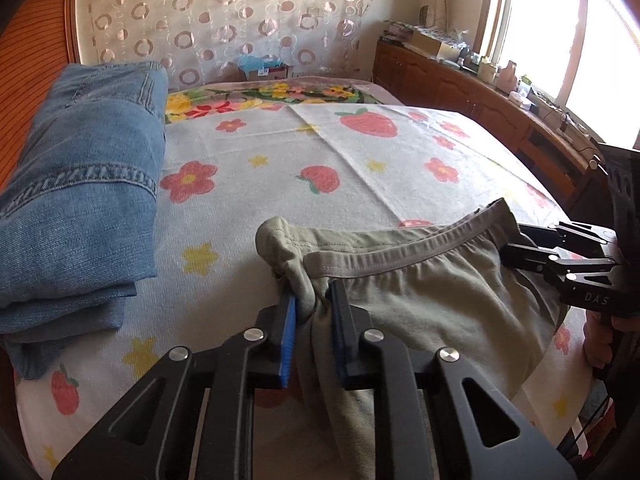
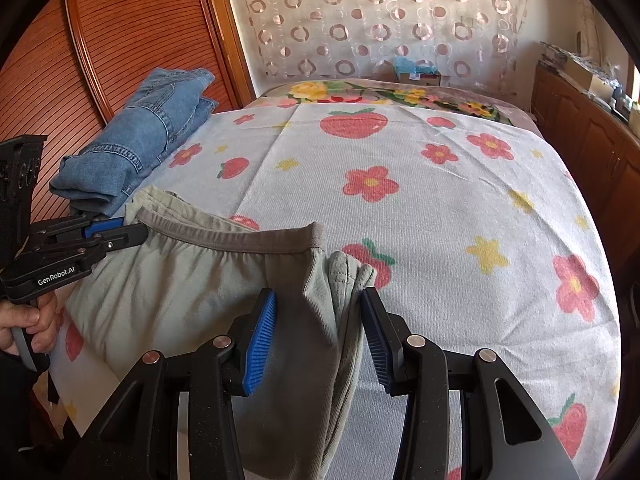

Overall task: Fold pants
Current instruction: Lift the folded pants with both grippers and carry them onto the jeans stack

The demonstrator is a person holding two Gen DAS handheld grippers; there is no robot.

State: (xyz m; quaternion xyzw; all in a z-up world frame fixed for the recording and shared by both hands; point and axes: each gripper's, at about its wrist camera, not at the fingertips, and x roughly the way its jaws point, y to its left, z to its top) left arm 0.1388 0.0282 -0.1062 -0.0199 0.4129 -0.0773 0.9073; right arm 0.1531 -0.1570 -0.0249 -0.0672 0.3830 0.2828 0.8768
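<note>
Well beyond both tools spreads the bed (image 2: 440,208) in its strawberry-and-flower cover, with folded jeans (image 1: 80,200) lying to the far side of the left one. Between the two tools the grey-green pants (image 1: 420,292) stretch by their waistband above the near edge. Pinched tight in the left gripper (image 1: 314,312) is one bunched corner of that waistband. At the other corner the right gripper (image 2: 318,332) stands wider, its blue pads (image 2: 260,340) flanking thick folds of cloth.
</note>
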